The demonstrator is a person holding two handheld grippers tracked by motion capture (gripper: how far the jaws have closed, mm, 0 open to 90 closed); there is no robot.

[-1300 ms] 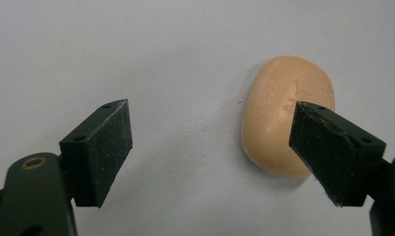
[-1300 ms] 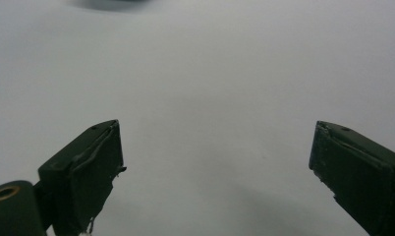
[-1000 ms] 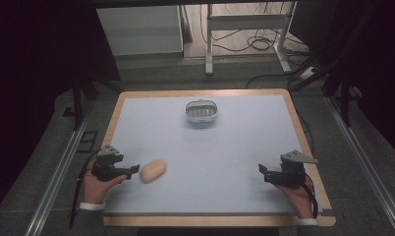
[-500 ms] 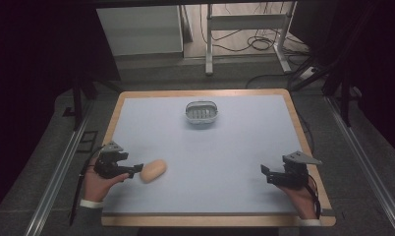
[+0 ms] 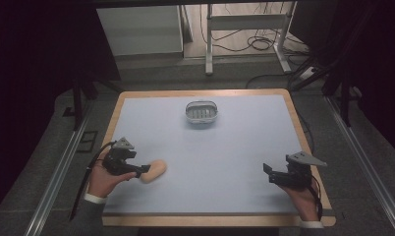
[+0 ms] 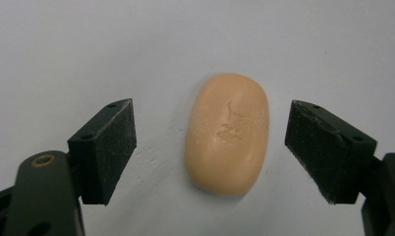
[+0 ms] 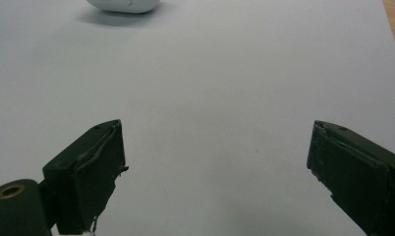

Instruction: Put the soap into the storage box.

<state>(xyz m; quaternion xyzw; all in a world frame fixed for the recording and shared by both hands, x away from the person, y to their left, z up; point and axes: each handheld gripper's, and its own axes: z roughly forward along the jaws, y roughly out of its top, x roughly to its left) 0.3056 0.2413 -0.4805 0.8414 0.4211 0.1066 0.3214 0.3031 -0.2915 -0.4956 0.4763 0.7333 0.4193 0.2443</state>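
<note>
A peach-coloured oval soap bar lies flat on the pale blue table top near its front left. My left gripper is open around it; in the left gripper view the soap bar sits between the two pads with a gap on each side. A white oval soap dish stands at the back centre, and its edge shows at the top of the right gripper view. My right gripper hovers open at the front right with nothing between its fingers.
The table has a wooden rim. Beyond it are a white cabinet, a metal stand with cables on the floor, and rails along both sides.
My left gripper has moved right and now brackets the soap bar, which has not shifted. The right gripper has stayed nearly still.
</note>
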